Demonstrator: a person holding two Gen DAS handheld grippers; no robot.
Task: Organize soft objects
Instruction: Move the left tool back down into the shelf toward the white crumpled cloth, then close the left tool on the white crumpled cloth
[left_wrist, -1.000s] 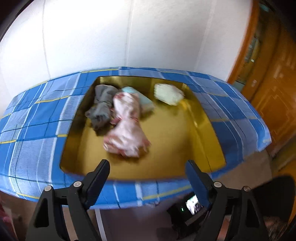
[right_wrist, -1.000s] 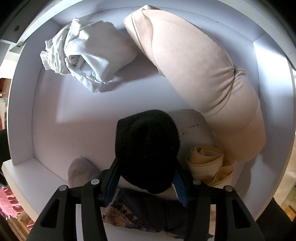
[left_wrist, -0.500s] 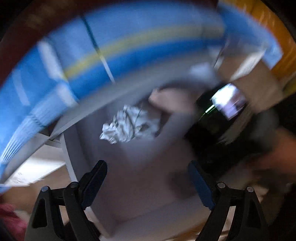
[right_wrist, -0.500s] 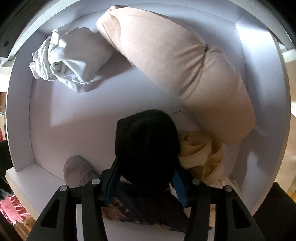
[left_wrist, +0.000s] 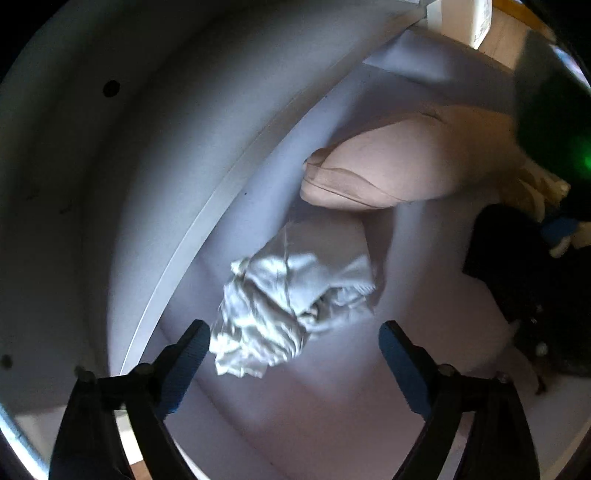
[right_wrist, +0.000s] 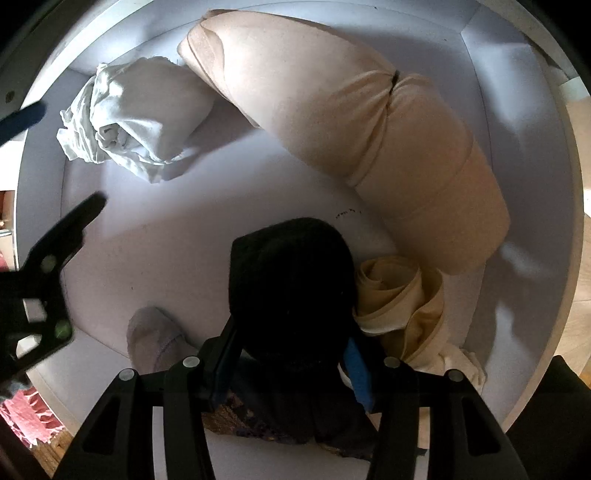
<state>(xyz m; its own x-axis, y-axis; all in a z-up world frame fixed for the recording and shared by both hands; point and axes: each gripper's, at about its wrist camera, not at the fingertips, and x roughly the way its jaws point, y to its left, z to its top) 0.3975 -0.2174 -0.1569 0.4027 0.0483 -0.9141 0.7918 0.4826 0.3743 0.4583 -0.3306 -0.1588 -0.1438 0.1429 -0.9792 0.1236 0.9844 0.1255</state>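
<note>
- R gripper (right_wrist: 290, 354) is clamped on a black knit bundle (right_wrist: 291, 291), held low over the floor of the white cubby (right_wrist: 192, 236), near its open front.
- L gripper (left_wrist: 295, 345) is spread wide w/ nothing between the fingers, aimed into the same cubby; a crumpled white cloth (left_wrist: 291, 306) lies just past its tips.
- Seen from the R cam, that white cloth (right_wrist: 136, 118) sits in the cubby's back-left corner, touching the end of a long beige roll (right_wrist: 351, 136).
- The beige roll (left_wrist: 391, 173) runs along the cubby's back wall toward the right side.
- A cream rolled cloth (right_wrist: 399, 299) is pressed against the black bundle's right side, below the beige roll.
- A grey sock-like piece (right_wrist: 155, 339) lies at the cubby's front edge, left of the bundle.
- A dark patterned fabric (right_wrist: 258, 424) lies under the R gripper; extent unclear.
- The L gripper's finger (right_wrist: 74, 221) pokes into the cubby's left side, apart from the bundle.
</note>
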